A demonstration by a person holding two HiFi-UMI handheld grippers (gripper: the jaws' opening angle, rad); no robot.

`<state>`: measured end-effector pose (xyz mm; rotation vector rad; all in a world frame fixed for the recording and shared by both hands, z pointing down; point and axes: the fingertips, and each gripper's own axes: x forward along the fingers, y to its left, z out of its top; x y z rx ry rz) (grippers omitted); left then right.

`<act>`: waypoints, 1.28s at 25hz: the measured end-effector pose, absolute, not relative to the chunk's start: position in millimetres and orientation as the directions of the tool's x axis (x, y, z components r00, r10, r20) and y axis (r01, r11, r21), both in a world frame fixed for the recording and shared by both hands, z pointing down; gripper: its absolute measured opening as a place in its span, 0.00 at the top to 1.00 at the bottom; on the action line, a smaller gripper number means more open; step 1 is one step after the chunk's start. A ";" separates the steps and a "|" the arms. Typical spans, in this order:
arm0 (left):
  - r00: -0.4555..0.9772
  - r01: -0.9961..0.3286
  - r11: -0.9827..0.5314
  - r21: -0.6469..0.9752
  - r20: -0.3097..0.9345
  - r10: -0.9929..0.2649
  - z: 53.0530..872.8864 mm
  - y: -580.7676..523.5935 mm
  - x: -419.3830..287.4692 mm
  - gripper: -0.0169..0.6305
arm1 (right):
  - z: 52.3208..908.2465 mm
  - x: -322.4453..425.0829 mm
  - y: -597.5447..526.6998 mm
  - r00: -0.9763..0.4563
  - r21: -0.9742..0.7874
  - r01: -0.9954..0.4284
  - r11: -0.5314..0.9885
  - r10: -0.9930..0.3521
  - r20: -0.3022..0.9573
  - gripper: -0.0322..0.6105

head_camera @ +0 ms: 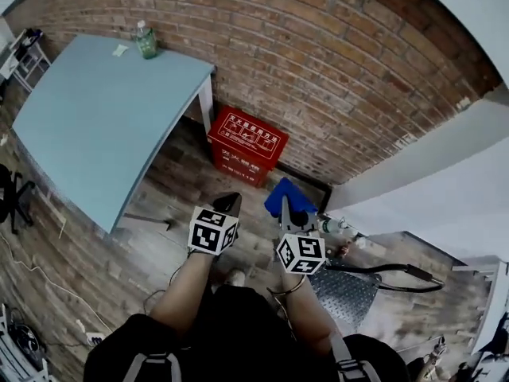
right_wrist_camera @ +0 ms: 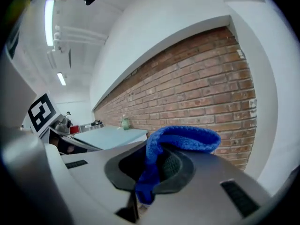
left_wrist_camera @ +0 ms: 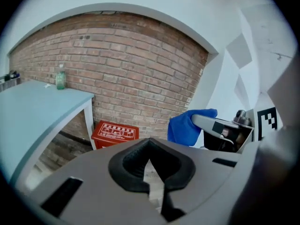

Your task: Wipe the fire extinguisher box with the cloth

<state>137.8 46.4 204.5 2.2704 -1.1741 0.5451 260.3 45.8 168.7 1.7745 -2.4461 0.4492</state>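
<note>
The red fire extinguisher box [head_camera: 246, 144] stands on the floor against the brick wall, beside the table leg; it also shows in the left gripper view as the box [left_wrist_camera: 115, 132] ahead and low. My right gripper [head_camera: 285, 212] is shut on a blue cloth [head_camera: 288, 197], held in the air short of the box. In the right gripper view the cloth [right_wrist_camera: 180, 142] loops up out of the right gripper [right_wrist_camera: 149, 175]. My left gripper [head_camera: 229, 206] hangs beside it, shut with nothing in it [left_wrist_camera: 150, 165]. The cloth [left_wrist_camera: 187, 125] is off to its right.
A light blue table [head_camera: 103, 110] carries a green bottle [head_camera: 146, 41] at its far edge. The brick wall [head_camera: 334, 78] runs behind the box, and a white wall [head_camera: 429, 189] juts out at right. A metal tread plate [head_camera: 346, 293] and a black cable [head_camera: 398, 269] lie by my feet.
</note>
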 end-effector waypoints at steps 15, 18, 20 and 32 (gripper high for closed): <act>0.672 -0.717 -0.678 0.165 0.423 -0.608 72.4 46.9 163.5 0.98 | 34.2 255.5 57.0 -0.270 -0.157 -0.953 0.261 -0.962 0.040 0.89; 0.679 -0.707 -0.689 0.158 0.421 -0.601 71.6 46.2 163.9 0.98 | 31.2 249.6 54.2 -0.283 -0.169 -0.947 0.274 -0.958 0.036 0.89; 0.684 -0.700 -0.697 0.152 0.424 -0.594 71.3 48.4 165.5 0.98 | 31.7 248.1 54.2 -0.286 -0.169 -0.946 0.275 -0.957 0.044 0.89; 0.688 -0.694 -0.704 0.151 0.427 -0.587 69.6 27.0 144.2 0.98 | 27.8 210.3 26.1 -0.329 -0.119 -0.940 0.320 -0.942 0.065 0.88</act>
